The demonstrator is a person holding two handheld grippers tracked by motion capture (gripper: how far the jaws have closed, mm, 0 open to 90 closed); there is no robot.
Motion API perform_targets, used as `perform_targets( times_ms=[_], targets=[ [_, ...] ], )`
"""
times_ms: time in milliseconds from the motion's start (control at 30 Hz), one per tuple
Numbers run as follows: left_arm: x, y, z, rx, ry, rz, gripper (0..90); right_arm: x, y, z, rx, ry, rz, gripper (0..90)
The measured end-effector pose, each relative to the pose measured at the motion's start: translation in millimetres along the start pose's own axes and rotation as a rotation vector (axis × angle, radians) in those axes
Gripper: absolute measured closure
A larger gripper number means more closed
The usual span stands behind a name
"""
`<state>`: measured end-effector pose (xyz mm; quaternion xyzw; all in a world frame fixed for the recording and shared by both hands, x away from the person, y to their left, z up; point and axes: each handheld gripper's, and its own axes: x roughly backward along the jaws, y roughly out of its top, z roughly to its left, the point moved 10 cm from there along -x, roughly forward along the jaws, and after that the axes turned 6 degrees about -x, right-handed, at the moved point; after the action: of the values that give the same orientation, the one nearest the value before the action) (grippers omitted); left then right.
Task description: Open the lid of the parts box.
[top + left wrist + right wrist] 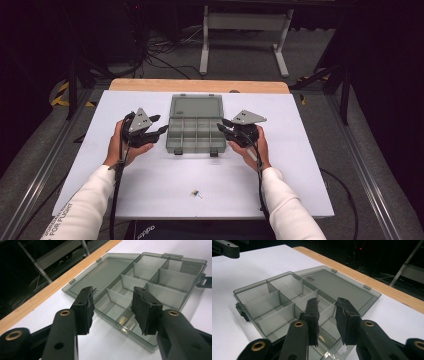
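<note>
A smoky grey plastic compartment box lies open mid-table, its lid flat behind it and its several compartments looking empty. My left gripper is open just off the box's left side, pointing at it. In the left gripper view the open left gripper hovers over the box's near corner with nothing between the jaws. My right gripper is open at the box's right side. Seen from the right gripper view, the right gripper hangs above the box's near edge, holding nothing.
A tiny blue and yellow item lies on the white tabletop near the front edge. The table's wooden back edge runs behind the lid. Beyond it stand a white metal frame and floor cables.
</note>
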<state>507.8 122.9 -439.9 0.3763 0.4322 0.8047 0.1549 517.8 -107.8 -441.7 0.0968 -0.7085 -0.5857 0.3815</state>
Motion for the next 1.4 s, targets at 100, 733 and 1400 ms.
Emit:
perform_targets(
  times_ms=[100,733,1400],
  targets=[
    [4.1,0.1,-2.0,0.004,-0.008,-0.016,48.9,4.4,-0.2,1.6,0.001,0.008,-0.007,70.1],
    [28.7,-9.5,-18.6,-0.025,-0.026,-0.06,27.4,28.7,-3.2,15.9,0.032,0.034,-0.028,55.8],
    [52.0,-17.6,-45.1,-0.033,-0.072,-0.1,11.1,47.8,-18.1,26.1,0.079,0.014,0.0,23.6]
  ],
)
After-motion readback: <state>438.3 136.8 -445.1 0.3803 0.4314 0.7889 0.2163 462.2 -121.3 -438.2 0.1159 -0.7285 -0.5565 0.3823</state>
